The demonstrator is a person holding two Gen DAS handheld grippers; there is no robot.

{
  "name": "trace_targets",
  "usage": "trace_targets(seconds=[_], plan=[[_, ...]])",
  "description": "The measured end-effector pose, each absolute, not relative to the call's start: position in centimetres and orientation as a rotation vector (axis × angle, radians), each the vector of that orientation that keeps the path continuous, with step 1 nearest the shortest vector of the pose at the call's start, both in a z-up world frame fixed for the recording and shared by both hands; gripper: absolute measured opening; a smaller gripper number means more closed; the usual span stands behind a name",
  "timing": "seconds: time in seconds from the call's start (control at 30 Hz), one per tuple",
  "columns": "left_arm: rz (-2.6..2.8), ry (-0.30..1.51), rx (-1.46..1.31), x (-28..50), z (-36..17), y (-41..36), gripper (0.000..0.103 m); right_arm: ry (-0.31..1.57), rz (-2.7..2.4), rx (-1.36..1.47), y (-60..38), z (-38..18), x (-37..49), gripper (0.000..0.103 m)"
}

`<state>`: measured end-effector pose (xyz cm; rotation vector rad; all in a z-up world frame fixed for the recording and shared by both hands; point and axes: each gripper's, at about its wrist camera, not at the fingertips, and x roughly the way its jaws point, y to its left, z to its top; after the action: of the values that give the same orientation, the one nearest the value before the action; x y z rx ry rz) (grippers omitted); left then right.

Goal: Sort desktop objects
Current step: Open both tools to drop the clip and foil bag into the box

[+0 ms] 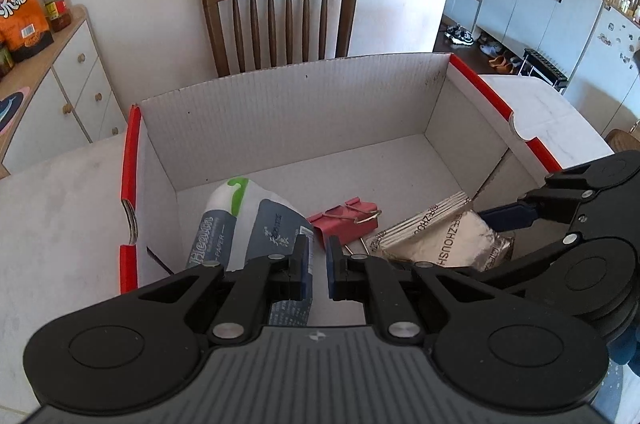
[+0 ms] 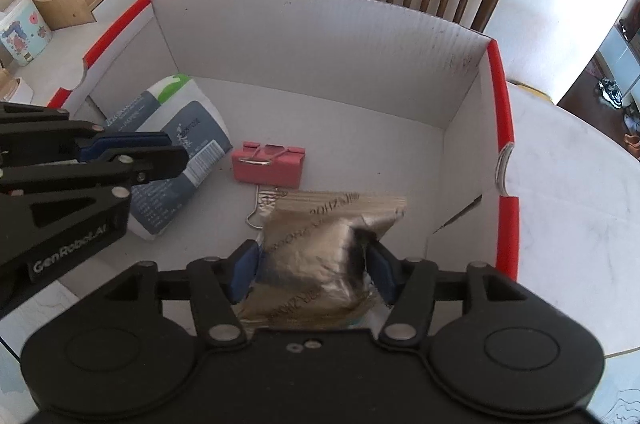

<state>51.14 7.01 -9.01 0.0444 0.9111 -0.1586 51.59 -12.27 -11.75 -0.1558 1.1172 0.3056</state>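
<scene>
Both grippers are down over the open white corrugated cardboard box with red-trimmed rims (image 1: 280, 119), which sits on the pale marble-patterned tabletop (image 1: 60, 216). The left gripper (image 1: 318, 264) has its blue-padded jaws drawn almost together with nothing between them, poised above the box floor near the front wall. Just past its tips lies the soft white-and-grey tissue packet with a green mark (image 1: 240, 224), resting against the box's left wall, its printed end running under the left jaw in the left wrist view.

Over to the right gripper (image 2: 312, 272): its jaws stand partly apart on either side of the crinkled silver foil pouch with dark lettering (image 2: 320, 244). The blue pads (image 2: 244, 272) sit right at the pouch's edges, and whether they actually press on it cannot be told. The pouch lies on the box floor towards the front right corner, its far end overlapping a wire handle.

Between the two packets, mid-floor, sits the pink binder clip with silver wire handles (image 2: 269, 163), touching neither gripper. A brown wooden slat-back chair (image 1: 280, 19) stands behind the box's far wall, and a white sideboard with round wooden knobs (image 1: 76, 83) stands off to the left.
</scene>
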Motion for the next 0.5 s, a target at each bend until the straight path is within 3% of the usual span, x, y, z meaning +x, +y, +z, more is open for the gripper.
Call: trace_targets(seconds=[0.27, 0.5], plan=[[-0.143, 0.899, 0.024, 50.5, -8.2, 7.5, 0.008, 1.052, 0.323, -0.136, -12.8, -9.5, 50.9, 0.076], [-0.125, 0.89, -0.012, 49.6, -7.1, 8.0, 0.008, 0.982, 0.365, -0.127, -14.1, -6.6, 49.2, 0.079]])
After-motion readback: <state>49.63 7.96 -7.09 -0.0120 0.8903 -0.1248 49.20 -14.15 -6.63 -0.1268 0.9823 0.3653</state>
